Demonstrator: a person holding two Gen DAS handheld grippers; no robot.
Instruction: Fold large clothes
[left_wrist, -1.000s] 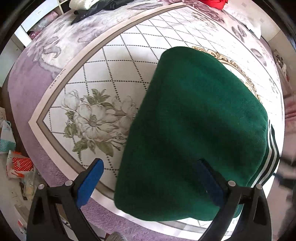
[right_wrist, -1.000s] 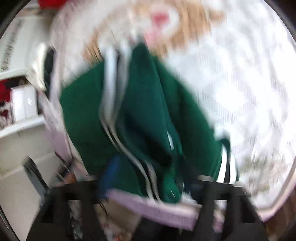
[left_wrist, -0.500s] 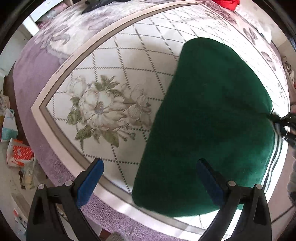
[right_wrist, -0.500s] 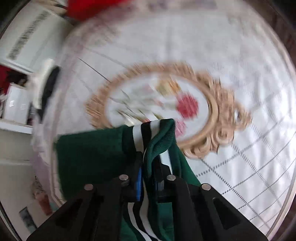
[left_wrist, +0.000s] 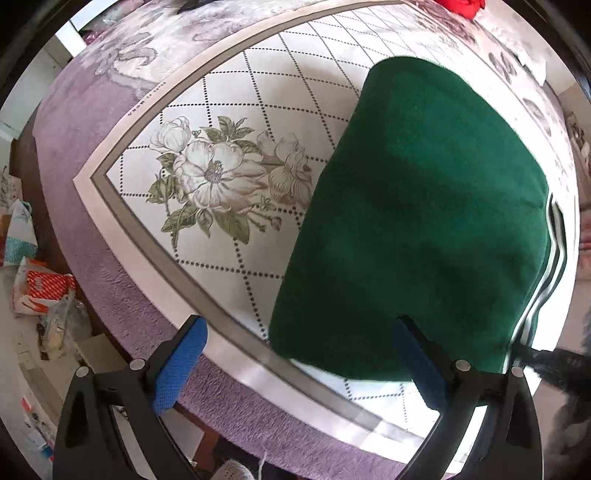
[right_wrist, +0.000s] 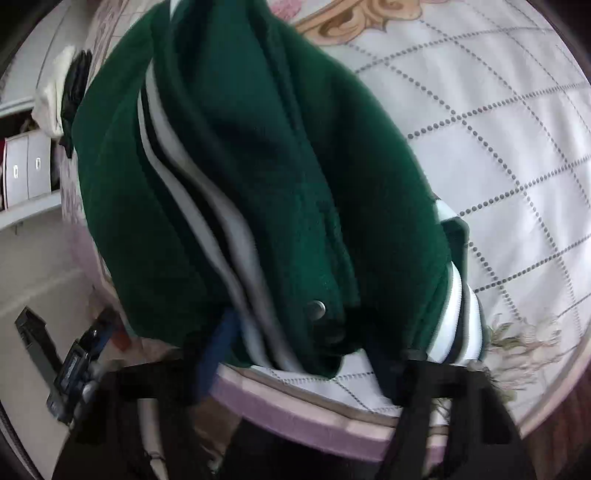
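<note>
Purple fuzzy bedding with a white flower blanket (left_wrist: 229, 122) on top fills both views, and bags and boxes sit on the floor at the far left. A big green jacket (left_wrist: 424, 221) lies folded on the right part of the blanket, close to the near edge, with its white and black striped band (right_wrist: 207, 221) and a metal snap (right_wrist: 316, 309) showing in the right view.

The left gripper (left_wrist: 299, 365) hangs over the near edge with its jaws spread wide and nothing in them. The right gripper (right_wrist: 306, 369) looks spread too, with the jacket bunched between its fingers, but that picture is smeary.

To do this step well, I think the loose striped edge should be tucked flat and the pile squared up, gently, so the neat top does not slide off the near edge.

Half a second ago the right gripper was pinched tight on the striped band. Now it has let go. The jacket has also shifted nearer the edge in the left view.
</note>
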